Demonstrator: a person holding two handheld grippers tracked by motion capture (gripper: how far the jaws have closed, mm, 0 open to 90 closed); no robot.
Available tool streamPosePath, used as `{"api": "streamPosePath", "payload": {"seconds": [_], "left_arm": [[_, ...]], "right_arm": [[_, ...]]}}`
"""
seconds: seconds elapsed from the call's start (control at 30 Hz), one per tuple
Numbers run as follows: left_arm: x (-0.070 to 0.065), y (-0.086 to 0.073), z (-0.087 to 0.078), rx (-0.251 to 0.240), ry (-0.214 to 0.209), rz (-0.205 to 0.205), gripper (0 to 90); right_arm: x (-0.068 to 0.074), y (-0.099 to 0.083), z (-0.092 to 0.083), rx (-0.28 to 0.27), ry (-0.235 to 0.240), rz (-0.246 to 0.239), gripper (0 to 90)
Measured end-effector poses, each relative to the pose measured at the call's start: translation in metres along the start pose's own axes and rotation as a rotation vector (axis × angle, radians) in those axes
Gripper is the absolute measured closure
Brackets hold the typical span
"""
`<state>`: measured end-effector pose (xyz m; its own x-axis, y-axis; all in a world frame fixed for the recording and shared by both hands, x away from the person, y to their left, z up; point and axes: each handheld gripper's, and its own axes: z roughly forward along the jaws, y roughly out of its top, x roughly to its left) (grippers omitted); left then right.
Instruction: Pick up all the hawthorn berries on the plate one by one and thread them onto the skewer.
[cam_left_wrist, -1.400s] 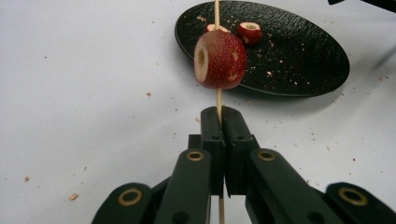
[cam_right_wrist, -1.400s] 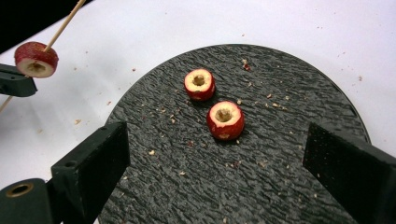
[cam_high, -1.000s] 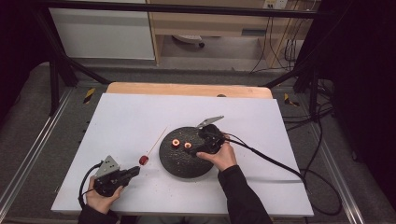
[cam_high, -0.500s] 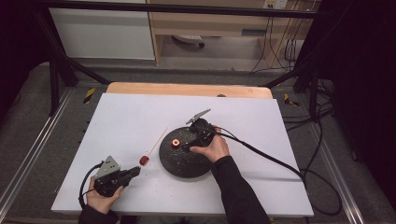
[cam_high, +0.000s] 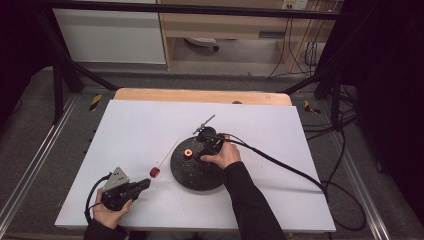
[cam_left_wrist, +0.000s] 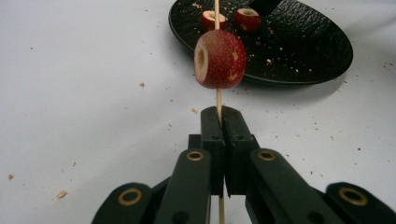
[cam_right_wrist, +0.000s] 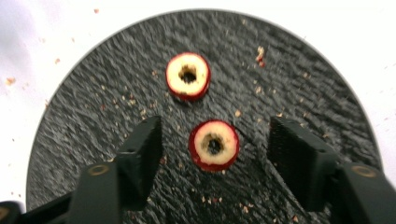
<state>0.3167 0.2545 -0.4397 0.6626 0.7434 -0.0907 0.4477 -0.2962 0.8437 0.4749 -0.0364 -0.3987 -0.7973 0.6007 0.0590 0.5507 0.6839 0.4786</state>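
Note:
My left gripper (cam_left_wrist: 221, 116) is shut on a thin wooden skewer (cam_left_wrist: 218, 95) that carries a red cored fruit (cam_left_wrist: 219, 59) just past the fingertips. From above, this gripper (cam_high: 145, 184) rests low at the table's front left, and its skewered fruit (cam_high: 154, 172) lies near the black plate (cam_high: 192, 175). Over that plate (cam_right_wrist: 303, 84), my right gripper (cam_right_wrist: 218, 137) has just been closing. A cored red fruit (cam_right_wrist: 214, 145) sits between its jaws with a gap on each side. A second cored fruit (cam_right_wrist: 188, 76) lies just beyond.
The white tabletop (cam_high: 280, 130) is sprinkled with crumbs around the plate. A thick black cable (cam_high: 280, 162) trails right from the right gripper across the table. A wooden strip (cam_high: 200, 95) runs along the far edge.
My right hand has slid left across the plate, and its gripper now covers one of the two fruits that showed before. The left hand and its skewer have stayed put.

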Motion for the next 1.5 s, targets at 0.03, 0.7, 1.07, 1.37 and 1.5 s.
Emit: {"api": "streamPosePath", "payload": {"seconds": [0.03, 0.7, 1.07, 1.37, 1.5], "left_arm": [[0.000, 0.000, 0.000, 0.001, -0.001, 0.000, 88.3], [-0.001, 0.000, 0.002, 0.008, -0.003, 0.004, 88.3], [0.000, 0.000, 0.002, 0.008, -0.001, 0.006, 88.3], [-0.001, 0.000, 0.001, 0.005, 0.002, 0.009, 88.3], [-0.001, 0.000, 0.001, 0.002, 0.001, 0.010, 88.3]], "right_arm": [[-0.001, 0.000, 0.001, 0.005, -0.001, -0.004, 40.8], [-0.010, 0.002, 0.013, 0.084, 0.071, 0.031, 60.3], [-0.010, 0.003, 0.009, 0.082, 0.083, 0.070, 60.9], [-0.008, 0.003, -0.006, 0.044, 0.092, 0.120, 61.1], [-0.007, 0.001, -0.013, 0.025, 0.089, 0.135, 61.1]]}}
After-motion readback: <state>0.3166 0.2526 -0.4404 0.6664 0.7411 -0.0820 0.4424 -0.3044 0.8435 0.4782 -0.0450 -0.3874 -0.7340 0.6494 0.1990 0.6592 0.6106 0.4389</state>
